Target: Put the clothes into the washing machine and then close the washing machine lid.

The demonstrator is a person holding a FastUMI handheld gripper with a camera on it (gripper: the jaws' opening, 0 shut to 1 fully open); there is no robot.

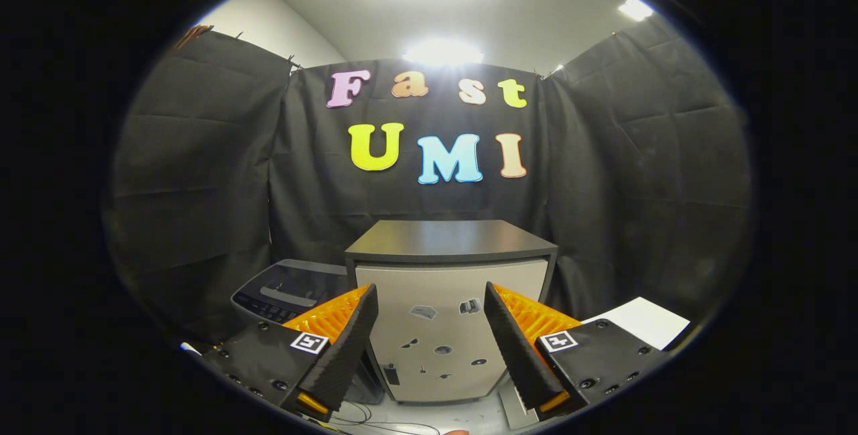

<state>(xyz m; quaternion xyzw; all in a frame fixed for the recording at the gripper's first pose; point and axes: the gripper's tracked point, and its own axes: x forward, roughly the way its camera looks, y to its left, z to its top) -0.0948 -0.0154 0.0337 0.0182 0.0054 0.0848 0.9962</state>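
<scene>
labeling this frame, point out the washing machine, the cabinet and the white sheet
washing machine [285, 291]: gripper view, on its grey lid
cabinet [448, 239]: gripper view, on its dark top
white sheet [642, 320]: gripper view, on its flat middle

Gripper [430, 304] fingers [348, 341] black-padded, orange-ribbed, spread apart. Cabinet [449, 328]: dark top, pale grey front. Washing machine [285, 291] grey, dark lid.
</scene>
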